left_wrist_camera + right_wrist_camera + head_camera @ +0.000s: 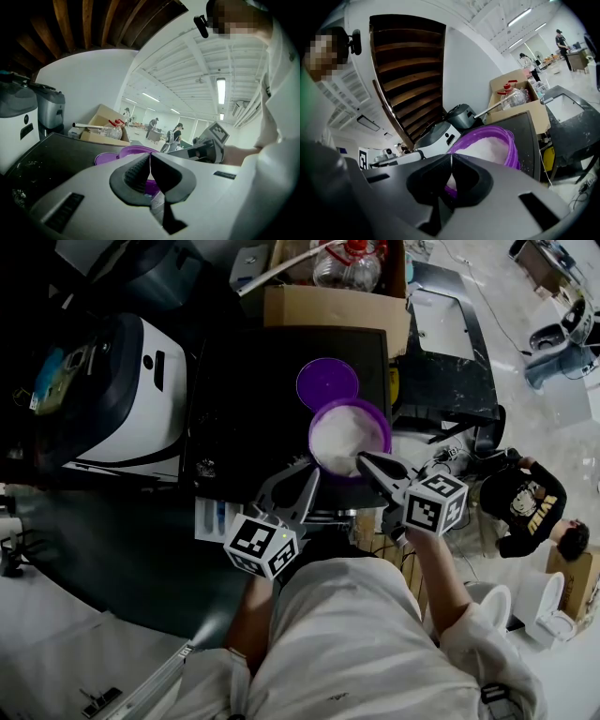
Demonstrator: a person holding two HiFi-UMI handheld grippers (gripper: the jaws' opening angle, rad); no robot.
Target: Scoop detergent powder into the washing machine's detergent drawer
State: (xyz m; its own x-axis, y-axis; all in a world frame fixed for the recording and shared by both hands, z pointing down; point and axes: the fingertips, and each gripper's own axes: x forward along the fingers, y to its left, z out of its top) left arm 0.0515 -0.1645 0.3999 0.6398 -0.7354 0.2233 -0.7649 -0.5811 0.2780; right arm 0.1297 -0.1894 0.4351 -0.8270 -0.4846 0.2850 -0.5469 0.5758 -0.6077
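Note:
A purple tub (pixel 321 418) full of white detergent powder (pixel 342 434) stands on the black machine top (pixel 234 418), with its purple lid (pixel 327 382) lying flat just behind it. My right gripper (pixel 361 462) is shut, its tip at the tub's near right rim; I see nothing between the jaws. My left gripper (pixel 311 476) is shut too, just short of the tub's near left side. In the right gripper view the tub (pixel 513 146) and powder (pixel 487 147) fill the space beyond the closed jaws. A white tray-like piece with blue parts (pixel 214 519) juts from the machine's front.
A white appliance (pixel 141 399) sits left of the black top. Behind it is a cardboard box (pixel 333 307) holding a plastic bottle (pixel 349 266). A dark table (pixel 450 357) stands to the right, and a person (pixel 525 504) crouches on the floor at right.

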